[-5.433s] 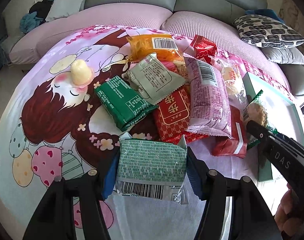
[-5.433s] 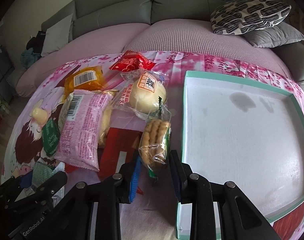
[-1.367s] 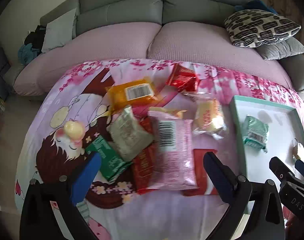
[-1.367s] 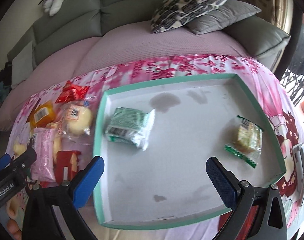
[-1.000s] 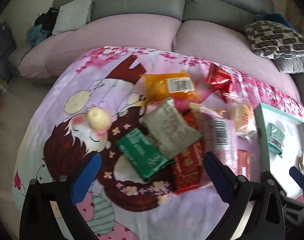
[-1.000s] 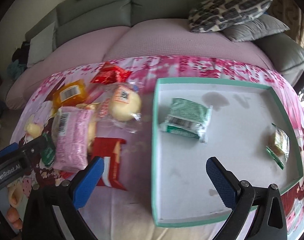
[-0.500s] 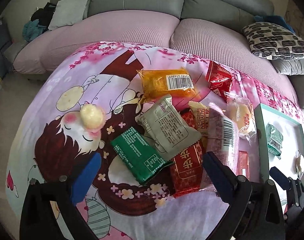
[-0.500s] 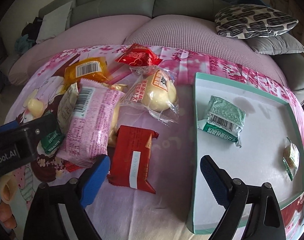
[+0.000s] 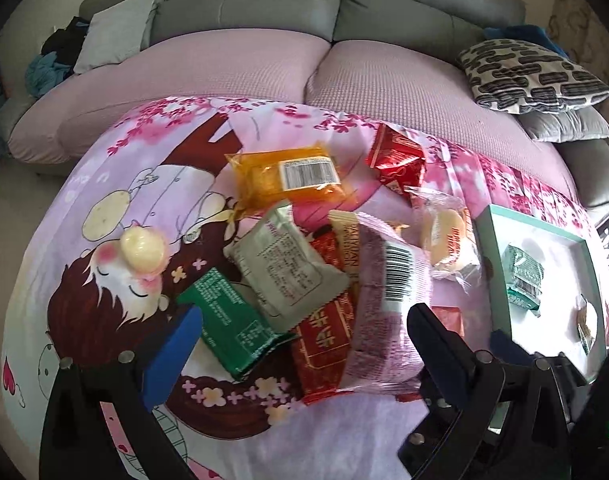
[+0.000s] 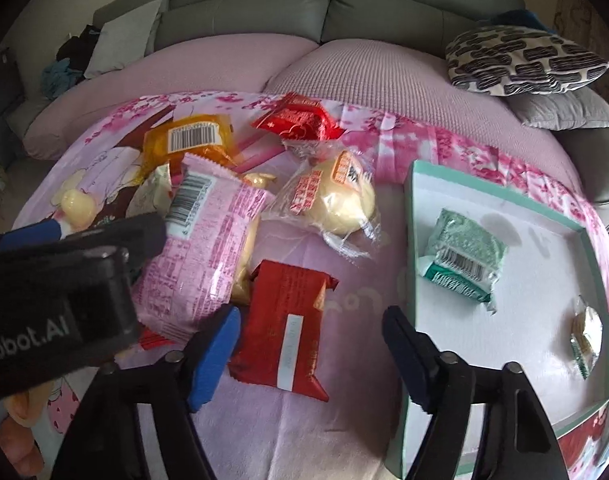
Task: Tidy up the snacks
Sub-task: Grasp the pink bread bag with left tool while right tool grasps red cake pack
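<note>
since the earlier frame both grippers left the tray (image 10: 414, 216) for the pile. red packet (image 10: 288, 322) lies flat on the cloth, between the closing jaws of the right gripper (image 10: 308, 354), not yet pinched. left gripper (image 9: 300, 344) hangs released over the green packet (image 9: 230, 330), likely next.

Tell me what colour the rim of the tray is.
Teal green; the tray shows best in the right wrist view.
</note>
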Demonstrator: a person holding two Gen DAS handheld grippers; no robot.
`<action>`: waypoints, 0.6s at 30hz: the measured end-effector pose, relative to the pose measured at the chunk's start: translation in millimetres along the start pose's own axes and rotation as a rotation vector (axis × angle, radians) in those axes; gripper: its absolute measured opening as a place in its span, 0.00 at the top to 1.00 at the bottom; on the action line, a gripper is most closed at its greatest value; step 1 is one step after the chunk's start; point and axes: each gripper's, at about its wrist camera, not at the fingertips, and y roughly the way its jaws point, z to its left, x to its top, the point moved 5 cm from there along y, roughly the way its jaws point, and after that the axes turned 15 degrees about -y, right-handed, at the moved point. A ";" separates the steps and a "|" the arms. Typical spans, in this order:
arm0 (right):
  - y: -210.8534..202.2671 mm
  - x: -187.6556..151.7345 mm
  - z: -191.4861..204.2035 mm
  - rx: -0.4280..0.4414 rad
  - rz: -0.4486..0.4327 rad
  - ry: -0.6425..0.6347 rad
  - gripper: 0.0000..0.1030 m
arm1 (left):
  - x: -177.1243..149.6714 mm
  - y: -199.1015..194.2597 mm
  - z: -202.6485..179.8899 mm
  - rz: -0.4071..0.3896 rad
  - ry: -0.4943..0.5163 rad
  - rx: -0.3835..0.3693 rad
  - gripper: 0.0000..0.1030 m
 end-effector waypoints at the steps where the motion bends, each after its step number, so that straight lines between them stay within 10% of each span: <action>1: 1.8 -0.7 0.6 0.011 0.005 0.004 0.32 | -0.7 0.9 -2.7 0.002 0.005 -0.004 0.01; 11: 12.5 -7.4 -5.7 0.061 0.027 0.070 0.45 | -10.4 18.7 -22.5 0.039 0.048 -0.025 0.12; 18: 19.7 -12.2 -12.4 0.113 0.029 0.115 0.52 | -17.7 26.4 -31.1 0.092 0.028 -0.140 0.42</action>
